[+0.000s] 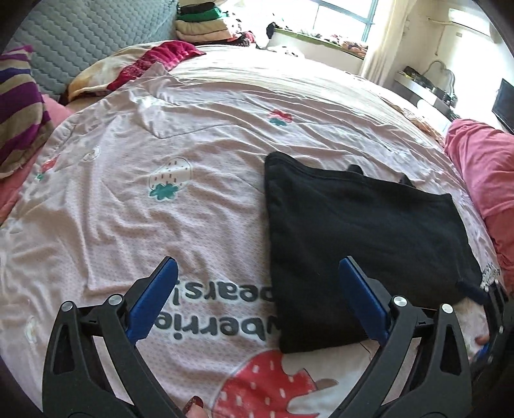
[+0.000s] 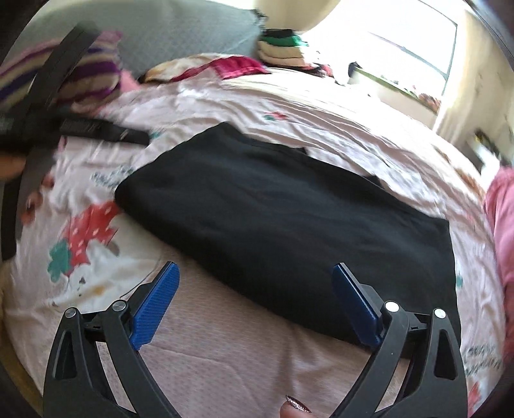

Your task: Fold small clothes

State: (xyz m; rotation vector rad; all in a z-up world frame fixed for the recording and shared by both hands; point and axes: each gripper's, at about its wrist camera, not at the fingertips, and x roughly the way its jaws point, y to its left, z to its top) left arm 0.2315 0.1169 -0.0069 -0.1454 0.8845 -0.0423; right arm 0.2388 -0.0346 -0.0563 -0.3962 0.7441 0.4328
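Note:
A black garment [image 1: 347,231] lies folded flat on the pink strawberry-print bed cover [image 1: 160,144]. My left gripper [image 1: 257,273] is open and empty, its right finger over the garment's near left edge. In the right wrist view the black garment [image 2: 289,218] fills the middle. My right gripper [image 2: 255,276] is open and empty, just above its near edge. The left gripper also shows, blurred, at the far left of the right wrist view [image 2: 38,106].
A striped pillow [image 1: 19,106] and a grey quilted headboard [image 1: 90,35] stand at the far left. A stack of folded clothes [image 1: 202,22] sits at the back. A pink cloth [image 1: 482,180] lies along the right edge. A window [image 1: 340,16] is behind.

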